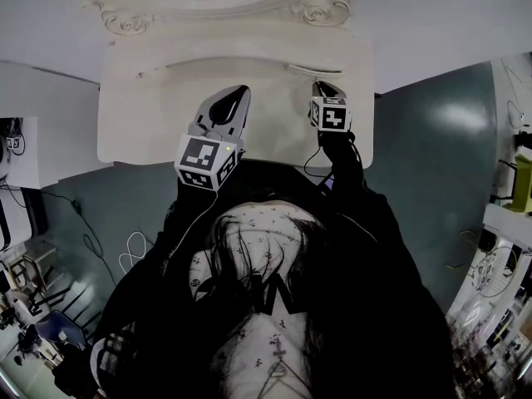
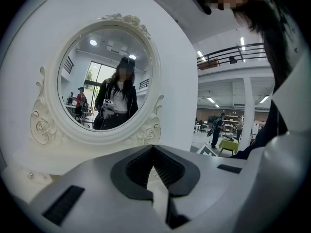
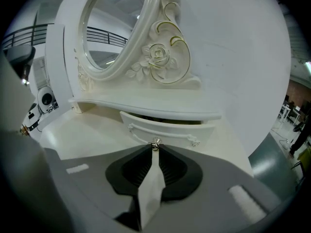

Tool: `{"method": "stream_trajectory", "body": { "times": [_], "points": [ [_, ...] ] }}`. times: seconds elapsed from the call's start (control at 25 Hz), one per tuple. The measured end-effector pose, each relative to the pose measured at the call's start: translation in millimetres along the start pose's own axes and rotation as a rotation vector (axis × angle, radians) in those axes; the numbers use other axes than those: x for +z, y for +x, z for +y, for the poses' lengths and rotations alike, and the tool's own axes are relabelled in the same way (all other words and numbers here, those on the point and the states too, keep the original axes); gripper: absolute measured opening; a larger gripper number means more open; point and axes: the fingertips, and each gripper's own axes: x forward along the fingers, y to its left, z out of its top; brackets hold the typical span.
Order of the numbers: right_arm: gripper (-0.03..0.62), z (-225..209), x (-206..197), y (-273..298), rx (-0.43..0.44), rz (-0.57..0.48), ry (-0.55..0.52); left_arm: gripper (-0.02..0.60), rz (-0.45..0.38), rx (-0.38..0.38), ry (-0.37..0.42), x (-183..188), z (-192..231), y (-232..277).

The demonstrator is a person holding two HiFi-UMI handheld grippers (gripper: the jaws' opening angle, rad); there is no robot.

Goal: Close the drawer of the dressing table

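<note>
Right gripper view sets the closed right gripper (image 3: 155, 150) tip-on at the knob (image 3: 155, 143) of the part-open drawer (image 3: 165, 129), dead ahead; the left gripper (image 2: 153, 148), closed and empty, is farther off.

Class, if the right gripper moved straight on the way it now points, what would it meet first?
The small knob on the slightly open drawer, just beyond the closed fingers of the right gripper; they may already touch it.

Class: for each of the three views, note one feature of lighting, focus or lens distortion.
Head view: dim, the person's dark clothing nearly featureless, the dressing table bowed by the lens. Left gripper view: black corners, ceiling lights blown out. Right gripper view: the drawer sharp, the right tool blurred up close.
</note>
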Motion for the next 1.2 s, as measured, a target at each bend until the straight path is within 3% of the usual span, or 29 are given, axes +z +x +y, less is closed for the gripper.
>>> {"method": "stream_trajectory", "body": {
  "times": [1.2],
  "points": [
    [0.057,-11,19,16,0.005,-0.019,0.077,0.0,0.009,0.022,-0.02,-8,5,-9]
  ]
}}
